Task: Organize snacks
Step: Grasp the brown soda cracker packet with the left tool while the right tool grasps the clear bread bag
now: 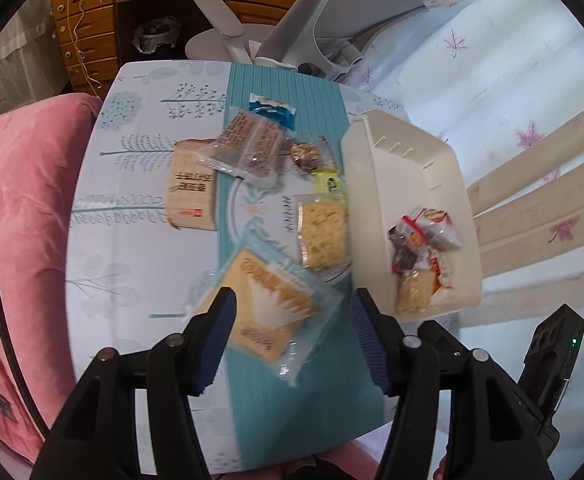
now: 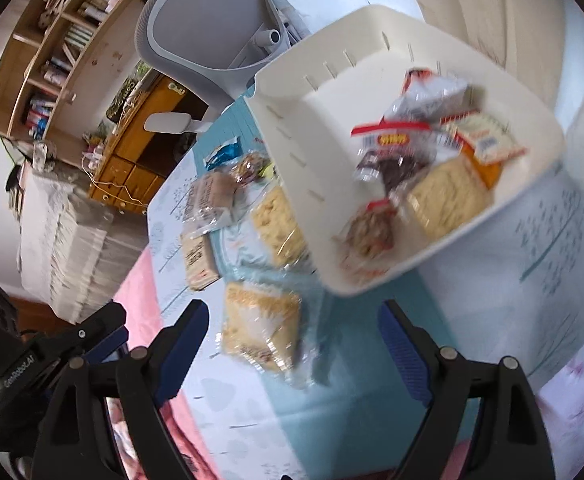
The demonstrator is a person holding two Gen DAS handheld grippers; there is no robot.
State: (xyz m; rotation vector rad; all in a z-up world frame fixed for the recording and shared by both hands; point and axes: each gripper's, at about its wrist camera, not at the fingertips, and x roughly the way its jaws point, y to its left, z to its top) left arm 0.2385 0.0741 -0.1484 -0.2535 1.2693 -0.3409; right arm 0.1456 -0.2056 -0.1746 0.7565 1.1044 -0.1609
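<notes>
A clear packet of yellow crackers [image 1: 270,312] [image 2: 262,326] lies on the teal runner, between the spread jaws of both grippers. My left gripper [image 1: 292,312] is open; its left pad overlaps the packet's edge, and I cannot tell if it touches. My right gripper [image 2: 292,316] is open wide above the same packet. A white bin [image 1: 388,160] [image 2: 324,128] on the table's right holds several wrapped snacks [image 1: 424,248] [image 2: 424,160]. More lie loose on the table: a bread packet [image 1: 192,196], brown bars [image 1: 248,144], a blue packet [image 1: 272,110] and a pale rice cake [image 1: 324,232].
The small table [image 1: 132,264] has a patterned cloth. A pink cushion [image 1: 20,200] presses against its left side. A grey office chair [image 1: 332,28] and wooden drawers [image 1: 88,28] stand behind it. White bedding [image 1: 492,80] lies to the right.
</notes>
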